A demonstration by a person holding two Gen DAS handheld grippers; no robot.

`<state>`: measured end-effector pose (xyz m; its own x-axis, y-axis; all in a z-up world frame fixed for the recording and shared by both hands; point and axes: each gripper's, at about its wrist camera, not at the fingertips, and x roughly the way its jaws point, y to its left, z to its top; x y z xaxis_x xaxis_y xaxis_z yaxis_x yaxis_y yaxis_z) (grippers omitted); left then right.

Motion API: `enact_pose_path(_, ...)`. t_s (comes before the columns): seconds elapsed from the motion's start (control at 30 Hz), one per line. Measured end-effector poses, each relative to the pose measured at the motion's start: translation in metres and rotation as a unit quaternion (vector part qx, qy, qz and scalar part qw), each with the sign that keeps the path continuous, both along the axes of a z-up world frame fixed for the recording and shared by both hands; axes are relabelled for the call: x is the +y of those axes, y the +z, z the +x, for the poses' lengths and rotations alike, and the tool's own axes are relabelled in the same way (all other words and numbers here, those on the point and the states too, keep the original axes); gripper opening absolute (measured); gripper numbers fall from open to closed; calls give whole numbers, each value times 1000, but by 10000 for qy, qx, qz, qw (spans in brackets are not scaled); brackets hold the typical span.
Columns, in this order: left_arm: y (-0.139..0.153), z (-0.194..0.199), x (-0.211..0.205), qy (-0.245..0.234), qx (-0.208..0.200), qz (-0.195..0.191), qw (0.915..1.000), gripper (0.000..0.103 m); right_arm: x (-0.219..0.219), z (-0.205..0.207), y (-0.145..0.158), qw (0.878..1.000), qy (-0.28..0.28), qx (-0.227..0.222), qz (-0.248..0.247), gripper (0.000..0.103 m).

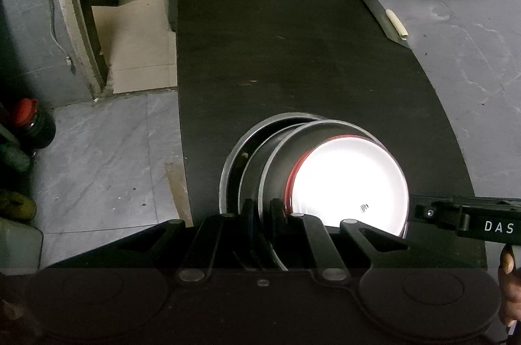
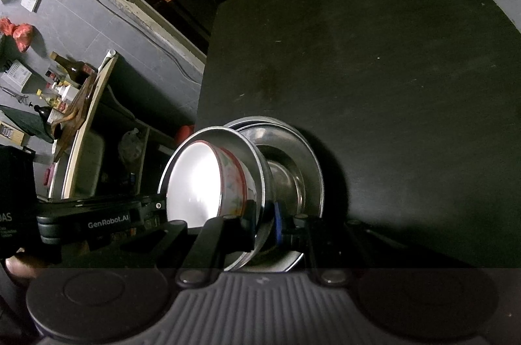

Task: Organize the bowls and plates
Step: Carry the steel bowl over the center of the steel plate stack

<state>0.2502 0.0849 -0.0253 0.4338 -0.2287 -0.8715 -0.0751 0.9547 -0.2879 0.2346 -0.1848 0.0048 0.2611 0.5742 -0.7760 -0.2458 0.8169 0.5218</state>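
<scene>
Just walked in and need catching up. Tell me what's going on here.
A person with a gripper in each hand is stacking dishes on a black table. Both the left gripper and right gripper are clamped on the rim of a steel bowl holding a white bowl, above steel plates.

A dark, matte desk fills the middle of the left wrist view, its far end toward the top of the frame. Low in the centre a wide steel plate lies flat on it, with steel bowls stacked on top. At the upper right edge, a grey flat sheet overlaps the desk's corner, with a small cream roll on it.
</scene>
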Motion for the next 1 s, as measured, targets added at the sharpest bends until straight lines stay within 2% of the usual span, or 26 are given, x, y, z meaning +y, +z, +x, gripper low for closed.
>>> enact_pose_path(1.0, -5, 5, 5, 114, 97, 74, 9999, 9, 11, 2, -12, 9999, 13, 106, 19, 13)
